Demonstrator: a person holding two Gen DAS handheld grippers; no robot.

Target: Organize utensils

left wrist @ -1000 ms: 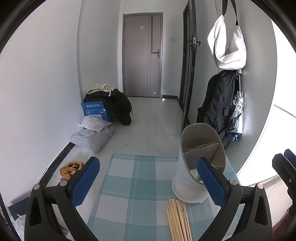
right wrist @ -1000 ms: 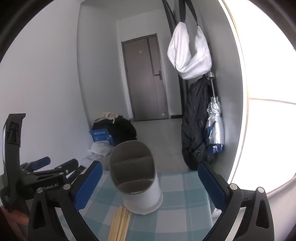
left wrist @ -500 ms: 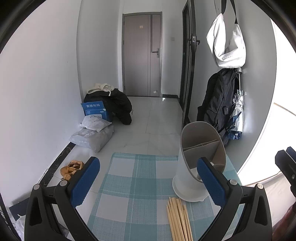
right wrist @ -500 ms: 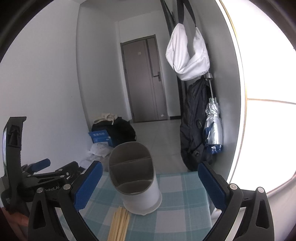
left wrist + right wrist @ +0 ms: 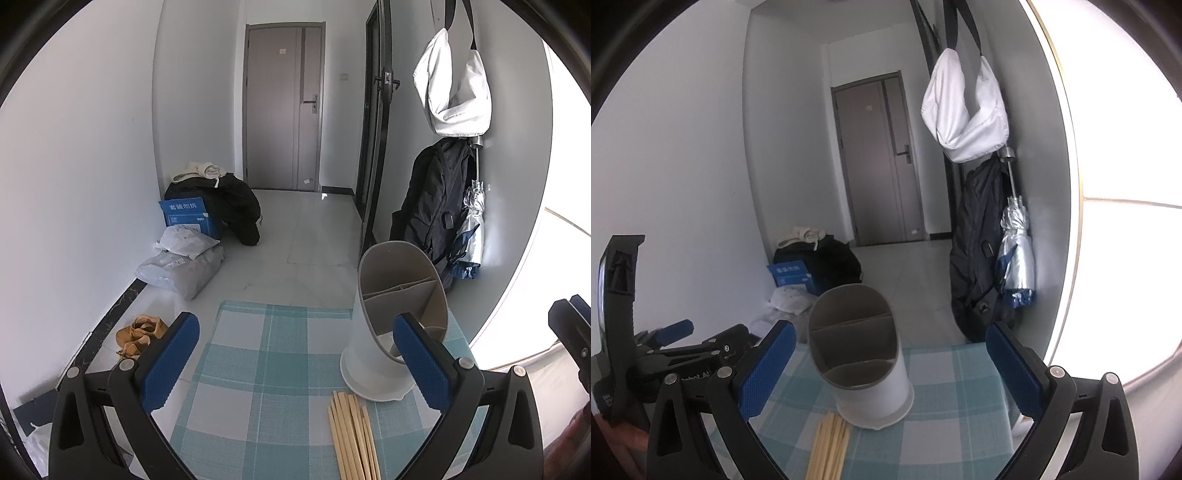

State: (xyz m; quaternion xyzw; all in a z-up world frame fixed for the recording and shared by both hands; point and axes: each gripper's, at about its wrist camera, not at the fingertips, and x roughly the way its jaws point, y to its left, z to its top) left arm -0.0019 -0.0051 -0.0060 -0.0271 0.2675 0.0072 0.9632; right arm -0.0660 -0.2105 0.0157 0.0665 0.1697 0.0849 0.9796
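We see the left gripper with its blue-padded fingers spread wide and nothing between them, held above a teal-and-white checked cloth that covers the table. The right gripper is likewise spread wide and empty, its pads standing apart over the same cloth. A bundle of pale wooden chopsticks lies flat on the cloth near the lower edge of the left wrist view, their far tips just beside the base of the utensil holder; whether they touch it we cannot tell. In the right wrist view the chopsticks lie between the two fingers, again just in front of the holder. The holder is a white cylinder with a slanted grey mouth, standing upright on the cloth, and dividers split its inside into compartments; we see no utensil in them. From the right wrist camera the left gripper shows at the left edge, beside the holder. On the floor behind we note a blue box, dark bags and grey parcels by the wall. A white bag, a dark backpack and a folded umbrella hang on the right wall, and a closed door stands at the far end.
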